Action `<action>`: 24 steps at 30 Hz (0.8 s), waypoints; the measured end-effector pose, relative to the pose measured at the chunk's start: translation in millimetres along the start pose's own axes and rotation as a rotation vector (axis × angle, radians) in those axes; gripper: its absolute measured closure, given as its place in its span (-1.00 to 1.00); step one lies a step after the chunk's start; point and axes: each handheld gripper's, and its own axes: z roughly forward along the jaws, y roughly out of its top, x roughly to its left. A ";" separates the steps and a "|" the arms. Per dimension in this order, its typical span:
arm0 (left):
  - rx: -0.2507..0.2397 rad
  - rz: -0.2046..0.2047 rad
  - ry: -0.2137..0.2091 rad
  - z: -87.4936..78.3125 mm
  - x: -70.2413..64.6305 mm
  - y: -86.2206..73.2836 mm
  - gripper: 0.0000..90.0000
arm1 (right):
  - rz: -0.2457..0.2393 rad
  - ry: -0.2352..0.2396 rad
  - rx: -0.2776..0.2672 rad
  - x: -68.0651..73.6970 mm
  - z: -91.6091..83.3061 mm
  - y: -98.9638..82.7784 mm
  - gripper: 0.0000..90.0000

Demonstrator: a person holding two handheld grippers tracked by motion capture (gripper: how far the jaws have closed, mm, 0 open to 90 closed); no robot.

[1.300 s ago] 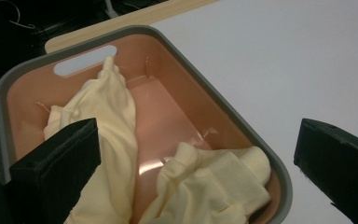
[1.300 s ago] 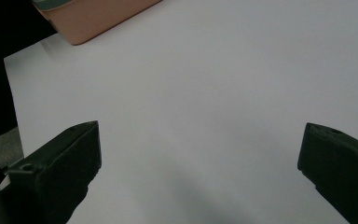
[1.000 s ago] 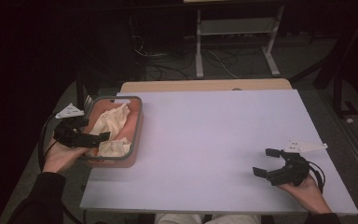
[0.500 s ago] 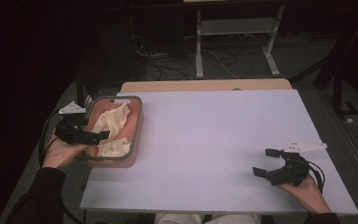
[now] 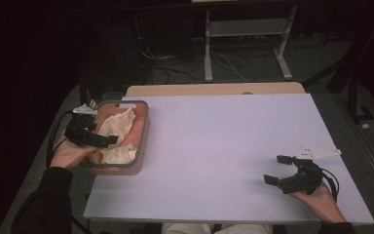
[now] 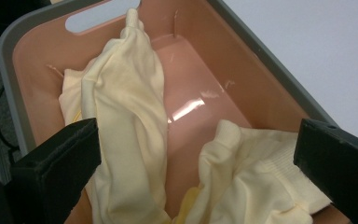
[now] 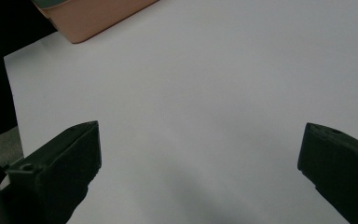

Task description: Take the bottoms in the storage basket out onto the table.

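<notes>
A pink basket [image 5: 143, 127] with a grey rim stands at the table's left edge and holds two pale yellow cloths. One cloth [image 6: 126, 102] lies lengthwise along the basket; the other cloth [image 6: 251, 172] is bunched at its near end. My left gripper [image 5: 102, 136] hovers over the basket's left side. It is open, and in the left gripper view [image 6: 196, 140] its jaws stand wide apart above both cloths, holding nothing. My right gripper [image 5: 275, 169] rests low over the bare white table [image 5: 214, 146] at the front right, open and empty [image 7: 200, 135].
The basket's corner [image 7: 93, 18] shows far off in the right gripper view. A wooden table edge [image 5: 214, 89] runs behind the white top. Cables and a metal stand [image 5: 243, 34] sit on the dark floor beyond.
My left gripper has shifted slightly right and farther over the basket. The right gripper and the cloths have stayed where they were.
</notes>
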 end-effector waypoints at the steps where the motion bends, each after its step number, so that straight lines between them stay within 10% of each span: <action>1: 0.005 -0.001 0.002 0.9 0.7 -0.1 -0.99 | 0.000 0.000 0.000 0.0 0.0 0.0 -1.00; 24: 0.123 -0.037 0.043 23.8 18.5 -12.2 -0.83 | -0.002 0.004 0.014 0.0 2.5 -0.3 -1.00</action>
